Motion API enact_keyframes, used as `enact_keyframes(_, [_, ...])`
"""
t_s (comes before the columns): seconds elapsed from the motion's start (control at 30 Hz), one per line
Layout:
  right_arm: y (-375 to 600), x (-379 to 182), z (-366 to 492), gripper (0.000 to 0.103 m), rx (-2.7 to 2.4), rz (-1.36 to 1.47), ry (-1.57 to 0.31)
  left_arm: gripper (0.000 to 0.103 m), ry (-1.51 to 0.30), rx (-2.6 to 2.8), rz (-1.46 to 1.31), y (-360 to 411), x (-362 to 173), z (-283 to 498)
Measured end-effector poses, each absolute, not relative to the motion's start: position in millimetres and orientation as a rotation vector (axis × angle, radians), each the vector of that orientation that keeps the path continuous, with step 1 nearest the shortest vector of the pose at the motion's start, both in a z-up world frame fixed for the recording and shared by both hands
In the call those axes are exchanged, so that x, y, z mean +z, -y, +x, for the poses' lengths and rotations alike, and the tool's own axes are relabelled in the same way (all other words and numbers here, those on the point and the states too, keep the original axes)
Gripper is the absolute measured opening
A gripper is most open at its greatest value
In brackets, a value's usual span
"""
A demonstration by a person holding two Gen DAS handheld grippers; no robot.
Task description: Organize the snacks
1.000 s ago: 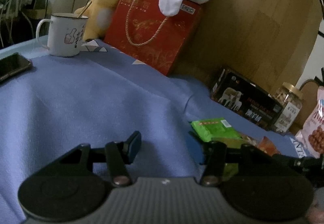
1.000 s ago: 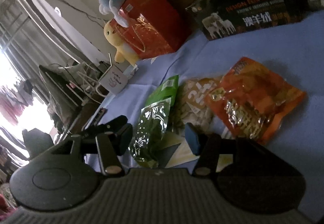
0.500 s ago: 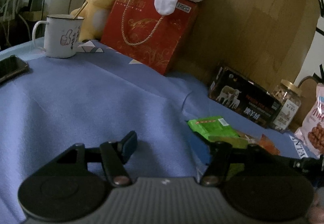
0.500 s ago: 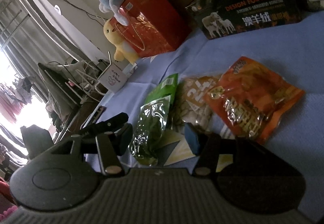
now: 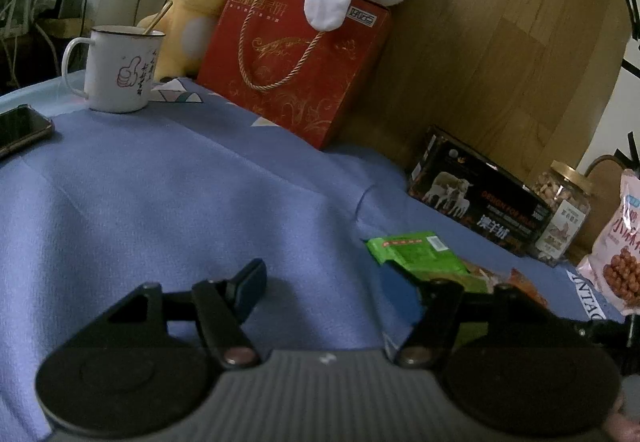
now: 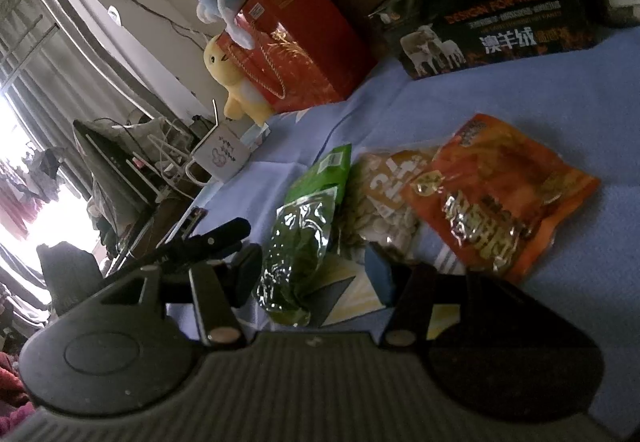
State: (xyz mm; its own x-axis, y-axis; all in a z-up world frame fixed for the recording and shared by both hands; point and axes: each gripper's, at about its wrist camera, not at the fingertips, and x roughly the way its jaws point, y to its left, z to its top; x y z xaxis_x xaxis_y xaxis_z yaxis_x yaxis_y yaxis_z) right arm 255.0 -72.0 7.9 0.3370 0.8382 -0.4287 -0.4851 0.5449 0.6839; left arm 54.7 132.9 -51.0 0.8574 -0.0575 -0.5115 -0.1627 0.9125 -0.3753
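Ahead of the left claw, in its own view, we are looking across a stretch of bare blue cloth; its jaws are opening, standing apart, with nothing between them. Just past its right finger, the green snack packet is lying flat, with the edge of an orange packet peeking out beyond it. Farther right of the claw, a pink snack bag is leaning near a glass jar and a dark box. Far ahead and left, a mug and a red gift bag are standing well clear, so we judge this claw has open room to set things down.

Before the right claw, in its view, we are seeing the jaws apart and gripping nothing. The crinkled lower end of the green snack packet is lying between the fingers, nearer the left one, though we cannot tell whether it is touching either pad. Just right of it, a seed packet is overlapping, and the orange packet is lying across that, ahead and right of the claw.

To do this step well, we judge we should be centring the green packet's end squarely between the pads, closing on that foil alone, and lifting gently so the overlapping packets are not being dragged along.
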Motion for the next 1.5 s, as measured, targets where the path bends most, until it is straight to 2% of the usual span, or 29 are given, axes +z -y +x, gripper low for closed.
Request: enact_keyframes(1.5, [70.3,6.8,257.9,0.057,0.904,0.477,-0.866,0.062,-0.528,0.065,-0.458,-132.4,-49.2,50.0])
